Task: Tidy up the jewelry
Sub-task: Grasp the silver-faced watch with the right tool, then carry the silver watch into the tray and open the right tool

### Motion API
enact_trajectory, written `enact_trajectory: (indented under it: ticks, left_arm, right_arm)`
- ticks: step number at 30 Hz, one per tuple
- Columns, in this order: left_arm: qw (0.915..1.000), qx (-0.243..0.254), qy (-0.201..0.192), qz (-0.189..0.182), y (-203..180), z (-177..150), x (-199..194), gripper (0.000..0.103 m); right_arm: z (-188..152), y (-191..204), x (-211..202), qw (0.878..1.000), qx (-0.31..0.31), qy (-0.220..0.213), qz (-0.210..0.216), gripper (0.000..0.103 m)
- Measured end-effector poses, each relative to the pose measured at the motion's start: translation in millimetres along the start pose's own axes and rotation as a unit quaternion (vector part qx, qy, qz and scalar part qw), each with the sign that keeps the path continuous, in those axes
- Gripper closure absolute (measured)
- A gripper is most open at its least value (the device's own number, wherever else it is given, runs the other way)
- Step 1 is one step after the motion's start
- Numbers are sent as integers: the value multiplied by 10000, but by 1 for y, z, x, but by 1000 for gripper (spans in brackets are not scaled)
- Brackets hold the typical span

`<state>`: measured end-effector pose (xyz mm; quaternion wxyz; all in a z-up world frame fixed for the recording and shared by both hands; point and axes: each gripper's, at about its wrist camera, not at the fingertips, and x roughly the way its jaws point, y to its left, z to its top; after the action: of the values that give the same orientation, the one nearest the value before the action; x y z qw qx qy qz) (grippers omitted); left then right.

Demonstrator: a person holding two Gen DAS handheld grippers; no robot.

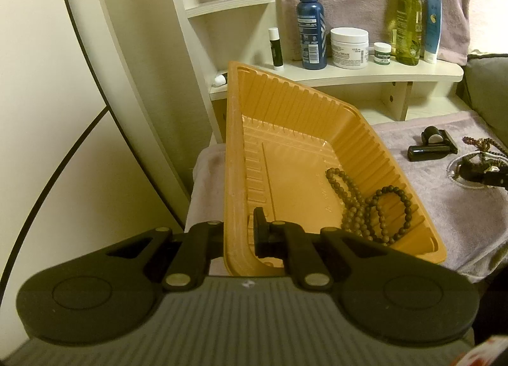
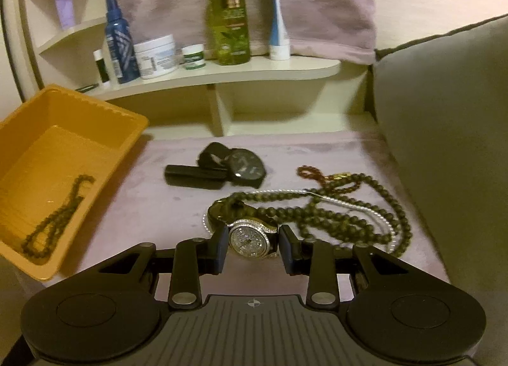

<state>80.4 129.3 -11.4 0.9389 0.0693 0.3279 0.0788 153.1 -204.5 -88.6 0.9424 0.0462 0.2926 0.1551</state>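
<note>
L claw (image 1: 241, 232): clamped on near rim of orange tray (image 1: 235, 143), tray tilted
R claw (image 2: 253, 247): jaws part-open either side of crystal watch (image 2: 249, 237), contact unclear
In tray: 1 bead strand (image 1: 365, 204)
On cloth: 2 watches (1 black (image 2: 246, 167)), bead tangle (image 2: 333, 210)

— Looks like a home, a bedroom or dressing corner?
— Yes: cream shelf (image 2: 222, 75) at upper centre lined with a green spray bottle (image 2: 228, 16), a face-cream jar (image 2: 157, 56), a lip balm (image 1: 275, 47); grey cushion (image 2: 444, 112) at right.
</note>
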Motion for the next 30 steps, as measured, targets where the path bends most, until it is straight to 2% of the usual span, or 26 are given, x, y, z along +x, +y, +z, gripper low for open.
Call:
enact_trajectory:
  ticks: [8,17,23,27,30]
  left_arm:
    - [10000,0,1,-1,0,0,0,96]
    - [10000,-7,-1,1,0,0,0,96]
    - [10000,-3,-12,-7,-1,0,0,96]
    - [10000,-14,-13,-21,-1,0,-1,96]
    - [10000,-7,-19,-28,-1,0,-1,96]
  right_arm:
    - [4,17,4,9996,-13,-17,282,69]
    - [22,23,-13,9986,-30,-333,407,69]
    - [37,54,-22,9935,-104,-434,1051,69]
    - [37,91,-10,9852,-381,-231,1655,69]
    - [33,115,2,9794,-578,-59,1934,69]
